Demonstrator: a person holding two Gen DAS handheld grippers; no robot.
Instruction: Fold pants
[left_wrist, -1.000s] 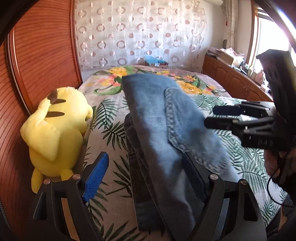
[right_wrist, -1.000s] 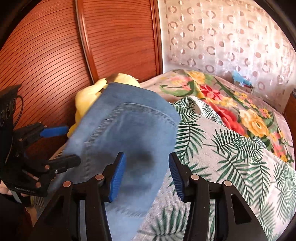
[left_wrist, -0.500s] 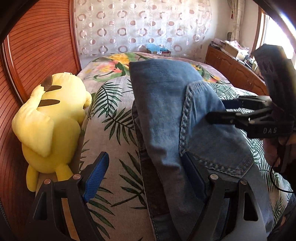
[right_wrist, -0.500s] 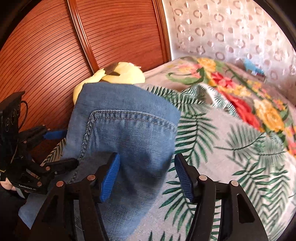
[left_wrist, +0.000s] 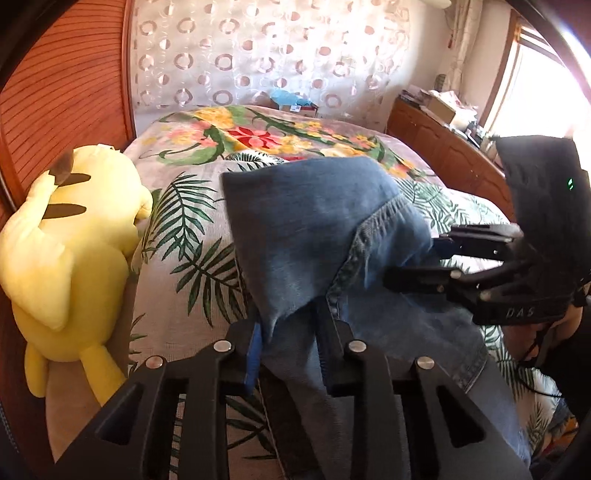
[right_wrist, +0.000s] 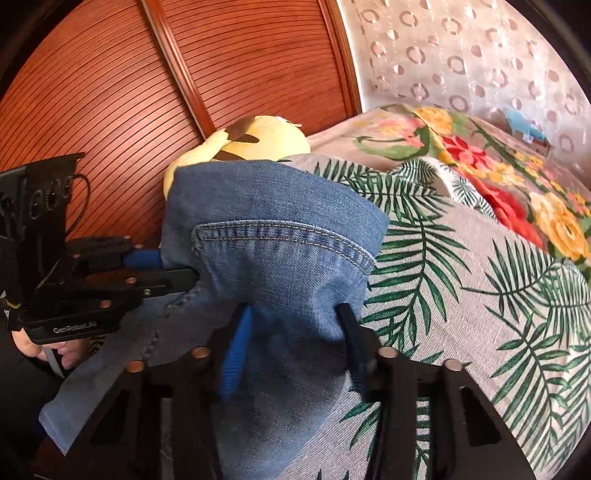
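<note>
- Both grippers have just been closing on the jeans (left_wrist: 314, 229), w/ denim between the jaws of each. A sec ago both sets of jaws stood wide around the cloth; now they're narrowed onto it.
- Left gripper (left_wrist: 291, 343): jaws drawn in close, a bunched ridge of denim pinched between the blue pad and the dark finger. Looks like a real grip, cloth puckers up at the pads.
- Right gripper (right_wrist: 295, 343): jaws part-way in, a thicker wad of fabric filling the gap and bulging over both fingers. Prob. gripped, but the denim covers the pads, so firm contact can't be confirmed from this view.
- Jeans lie on the bed (right_wrist: 461, 295), on the palm-leaf cover, already doubled over: a stitched hem/seam edge (right_wrist: 280, 236) runs across the top layer, folded end rising toward the far side. Near end drapes down toward the camera, past the grippers.
- Grippers sit side by side on the near part of the fold, left one nearer the yellow plush toy (left_wrist: 66, 251), which lies just beside the jeans by the wooden wardrobe door (right_wrist: 147, 92).
- Meaning for task: approach phase is over, grasp phase is on. W/ both ends of the near edge held, next fold can be lifted and carried over, provided both layers are caught, not just the top one.
</note>
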